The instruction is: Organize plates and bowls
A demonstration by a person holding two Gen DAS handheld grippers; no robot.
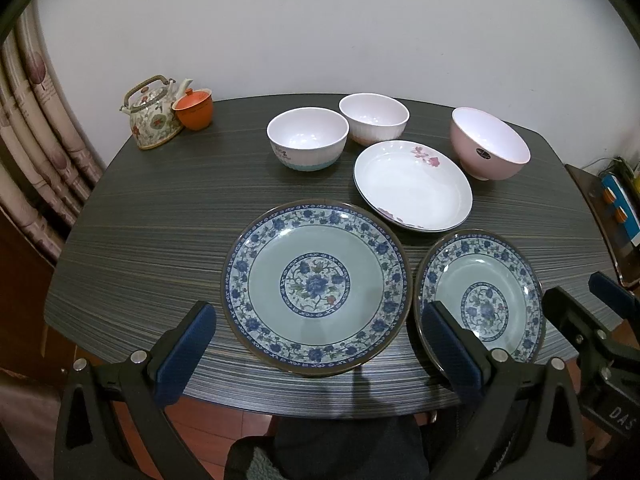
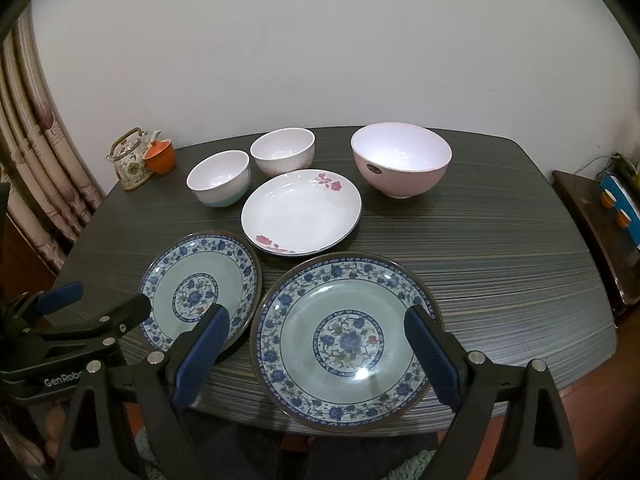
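Two blue-flowered plates lie side by side at the front of the dark table (image 1: 140,240): the left blue plate (image 1: 316,286) (image 2: 200,292) and the right blue plate (image 1: 480,300) (image 2: 346,340). Behind them sits a white plate with pink flowers (image 1: 414,186) (image 2: 300,212). Further back stand a white bowl with a teal base (image 1: 307,138) (image 2: 219,178), a ribbed white bowl (image 1: 374,118) (image 2: 283,152) and a big pink bowl (image 1: 490,142) (image 2: 401,160). My left gripper (image 1: 320,350) (image 2: 104,300) hovers open over the left plate's near rim. My right gripper (image 2: 316,354) (image 1: 576,292) hovers open over the right plate. Neither holds anything.
A flowered teapot (image 1: 152,114) and an orange lidded cup (image 1: 194,108) stand at the table's far left corner. A curtain (image 1: 36,140) hangs on the left and a white wall is behind. A low brown side table (image 2: 592,216) with small items is on the right.
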